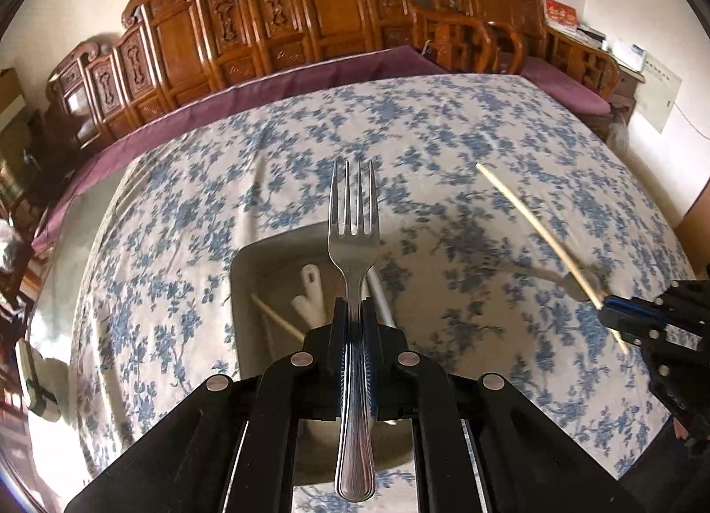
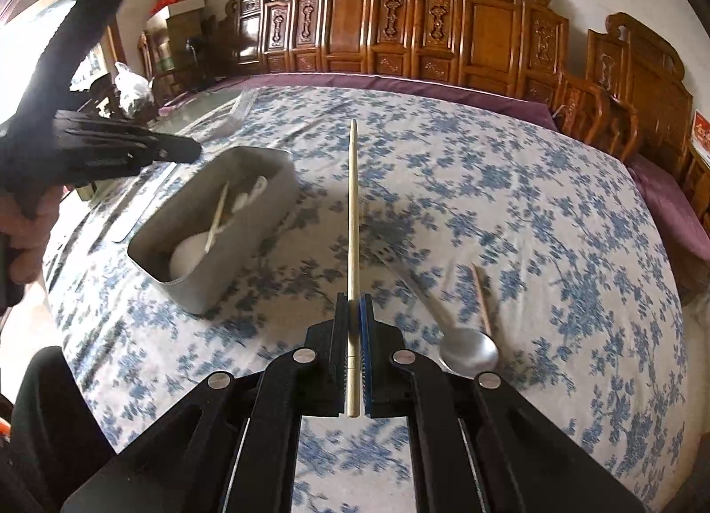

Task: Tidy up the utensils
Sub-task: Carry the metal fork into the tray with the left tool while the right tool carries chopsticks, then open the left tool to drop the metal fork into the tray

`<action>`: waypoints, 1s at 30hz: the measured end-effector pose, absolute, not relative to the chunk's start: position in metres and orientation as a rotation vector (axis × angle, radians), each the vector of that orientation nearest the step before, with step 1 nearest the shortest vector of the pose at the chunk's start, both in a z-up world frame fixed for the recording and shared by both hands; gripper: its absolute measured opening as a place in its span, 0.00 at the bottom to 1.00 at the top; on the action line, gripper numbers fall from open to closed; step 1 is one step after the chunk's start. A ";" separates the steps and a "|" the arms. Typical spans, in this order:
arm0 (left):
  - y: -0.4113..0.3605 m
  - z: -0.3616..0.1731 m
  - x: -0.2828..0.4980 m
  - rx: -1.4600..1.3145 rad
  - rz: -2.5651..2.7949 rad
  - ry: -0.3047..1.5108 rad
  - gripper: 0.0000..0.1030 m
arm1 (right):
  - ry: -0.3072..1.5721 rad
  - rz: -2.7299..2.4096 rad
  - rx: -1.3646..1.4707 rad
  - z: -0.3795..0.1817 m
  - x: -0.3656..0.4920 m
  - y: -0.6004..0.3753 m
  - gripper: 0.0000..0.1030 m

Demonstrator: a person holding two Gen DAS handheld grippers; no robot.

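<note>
Left wrist view: left gripper (image 1: 353, 313) is clenched on a steel fork (image 1: 353, 246), tines pointing away, hanging right above the grey bin (image 1: 248, 255). Inside the bin, left of the fork: a wooden chopstick (image 1: 277, 320) and white plastic utensil handles (image 1: 310, 295). Right of the bin, right gripper (image 1: 617, 313) grasps another chopstick (image 1: 532, 229), above the floral tablecloth (image 1: 443, 136).

Risks: the fork is pinched only at the neck, with the long handle trailing back, so it could pivot or slip out early. If released too high, it may bounce off the bin rim or knock the utensils inside. The thin chopstick could twist in the pads. Both hands heading for the same bin could clash.

Right wrist view: bin (image 2: 248, 220) sits left of the held chopstick (image 2: 353, 246), with the left gripper (image 2: 177, 149) over its far end. Right of the bin, a metal spoon (image 2: 466, 351) and one more chopstick (image 2: 481, 297) lie on the cloth, not yet sorted.

Hard to make out: the bin's near end is hidden behind the left gripper, the bin contents partly too; the spoon bowl is cut off by the right gripper; motion blur softens the cloth and spoon.
</note>
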State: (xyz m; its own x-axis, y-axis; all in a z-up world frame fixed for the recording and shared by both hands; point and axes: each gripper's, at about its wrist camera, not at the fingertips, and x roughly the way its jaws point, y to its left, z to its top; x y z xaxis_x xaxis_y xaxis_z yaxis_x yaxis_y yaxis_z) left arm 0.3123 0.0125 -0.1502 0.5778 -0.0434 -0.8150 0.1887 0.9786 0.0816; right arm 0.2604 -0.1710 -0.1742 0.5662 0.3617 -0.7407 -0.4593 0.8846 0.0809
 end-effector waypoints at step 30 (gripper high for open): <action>0.065 -0.187 0.310 0.093 -0.101 1.002 0.06 | 0.866 0.559 -0.145 -0.171 0.257 -0.097 0.06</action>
